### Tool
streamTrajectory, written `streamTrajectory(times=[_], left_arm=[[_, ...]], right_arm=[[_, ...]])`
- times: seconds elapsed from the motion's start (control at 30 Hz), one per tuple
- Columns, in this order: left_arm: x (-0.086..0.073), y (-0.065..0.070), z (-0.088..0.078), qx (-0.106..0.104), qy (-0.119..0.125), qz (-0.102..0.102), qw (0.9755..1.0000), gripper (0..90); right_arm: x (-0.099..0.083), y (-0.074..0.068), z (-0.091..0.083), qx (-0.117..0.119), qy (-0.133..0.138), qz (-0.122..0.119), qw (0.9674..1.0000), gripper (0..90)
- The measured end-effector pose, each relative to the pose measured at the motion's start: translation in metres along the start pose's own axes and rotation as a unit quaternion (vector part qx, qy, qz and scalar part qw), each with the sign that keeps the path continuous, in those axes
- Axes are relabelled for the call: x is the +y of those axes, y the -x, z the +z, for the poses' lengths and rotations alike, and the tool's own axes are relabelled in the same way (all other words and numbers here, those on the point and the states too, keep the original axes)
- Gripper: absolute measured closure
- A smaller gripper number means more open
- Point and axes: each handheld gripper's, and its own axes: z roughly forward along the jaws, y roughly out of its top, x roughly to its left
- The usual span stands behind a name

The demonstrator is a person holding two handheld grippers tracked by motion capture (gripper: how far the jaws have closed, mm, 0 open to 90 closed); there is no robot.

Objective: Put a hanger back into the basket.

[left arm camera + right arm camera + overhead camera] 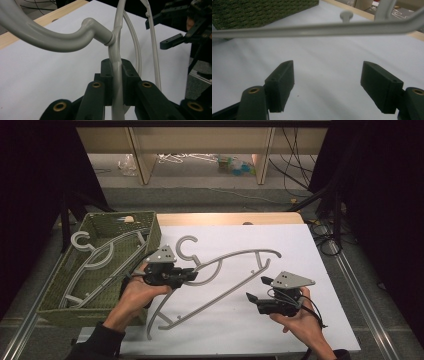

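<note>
White-covered table (300,320), green woven basket (100,270) at left. Left gripper (192,276) clenched on grey plastic hanger (235,287) just below its hook. Long bar running diagonally, raised just ahead of right gripper (256,289), jaws spread, empty.
</note>
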Motion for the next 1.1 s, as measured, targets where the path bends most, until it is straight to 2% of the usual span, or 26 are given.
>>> streamTrajectory(times=[0.03, 0.2, 0.27, 0.43, 0.6, 0.63, 0.77, 0.8, 0.9, 1.0, 1.1], left_arm=[[0.001, 0.002, -0.007, 0.0, 0.006, -0.009, 0.9999, 81.6], [0.006, 0.001, -0.021, 0.0, 0.008, -0.013, 0.9999, 81.5], [0.008, 0.001, -0.024, 0.0, 0.008, -0.013, 0.9999, 81.5], [0.018, -0.003, -0.043, 0.005, 0.01, -0.008, 0.9999, 81.4], [0.023, -0.008, -0.064, 0.029, 0.014, -0.004, 0.9995, 81.3], [0.023, -0.01, -0.068, 0.031, 0.014, -0.001, 0.9994, 81.4], [0.022, -0.02, -0.081, 0.038, 0.019, -0.017, 0.999, 81.4], [0.022, -0.025, -0.088, 0.05, 0.017, -0.024, 0.9983, 81.4], [0.02, -0.031, -0.092, 0.054, 0.022, -0.027, 0.9979, 81.3], [0.02, -0.043, -0.105, 0.074, 0.018, -0.034, 0.9966, 81.3], [0.018, -0.05, -0.11, 0.085, 0.027, -0.042, 0.9951, 81.3]], right_arm=[[-0.001, -0.001, -0.001, 0.001, 0.0, 0.0, 1.0, 28.1], [-0.006, -0.003, -0.002, 0.007, -0.003, 0.002, 1.0, 28.0], [-0.007, -0.003, -0.002, 0.008, -0.001, 0.001, 1.0, 28.0], [-0.01, -0.003, -0.003, 0.007, -0.007, 0.002, 0.9999, 28.0], [-0.011, -0.003, -0.004, 0.008, -0.007, 0.004, 0.9999, 28.1], [-0.011, -0.003, -0.005, 0.007, -0.009, 0.007, 0.9999, 28.0], [-0.012, -0.002, -0.005, 0.005, -0.005, 0.004, 1.0, 28.0], [-0.013, -0.002, -0.006, 0.004, -0.006, 0.009, 0.9999, 28.1], [-0.013, -0.002, -0.006, 0.004, -0.006, 0.008, 0.9999, 28.1], [-0.014, -0.001, -0.008, 0.003, -0.013, 0.007, 0.9999, 28.0], [-0.014, -0.001, -0.007, 0.005, -0.006, 0.007, 0.9999, 28.0]])
